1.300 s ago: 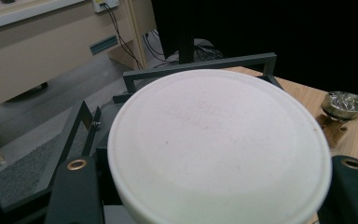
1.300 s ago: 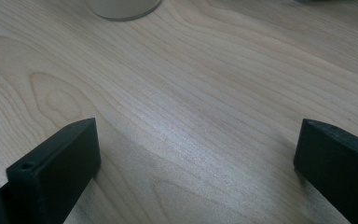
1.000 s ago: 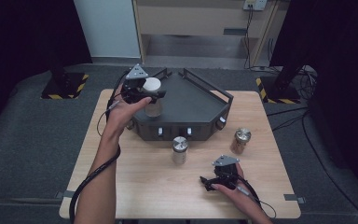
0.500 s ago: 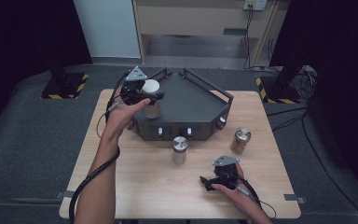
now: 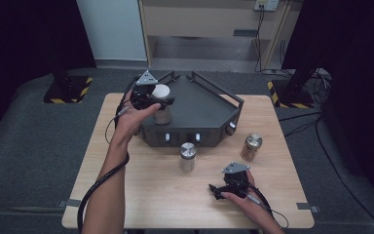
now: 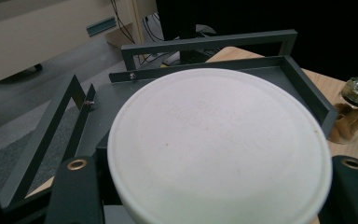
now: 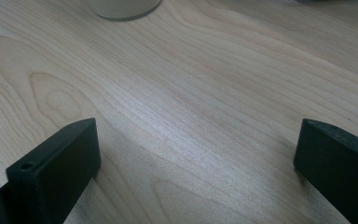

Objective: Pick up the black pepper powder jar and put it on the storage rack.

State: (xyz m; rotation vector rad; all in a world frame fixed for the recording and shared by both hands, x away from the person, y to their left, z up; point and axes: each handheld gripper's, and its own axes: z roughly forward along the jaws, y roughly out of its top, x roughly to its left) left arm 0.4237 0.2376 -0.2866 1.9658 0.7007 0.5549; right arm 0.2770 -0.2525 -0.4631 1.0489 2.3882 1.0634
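A jar with a white lid (image 5: 161, 91) is held over the left part of the dark metal tray (image 5: 199, 105), with my left gripper (image 5: 158, 100) shut on it just below the lid. In the left gripper view the white lid (image 6: 219, 144) sits between the two black jaws of the left gripper (image 6: 214, 184). My right gripper (image 5: 216, 191) rests low on the table near the front edge. In its own view the right gripper (image 7: 196, 154) stands open with bare wood between the jaws.
A silver-lidded jar (image 5: 188, 156) stands on the wooden table (image 5: 141, 195) just in front of the tray. A gold-lidded jar (image 5: 252, 146) stands to its right. The tray's raised rail (image 6: 205, 42) runs behind the held jar.
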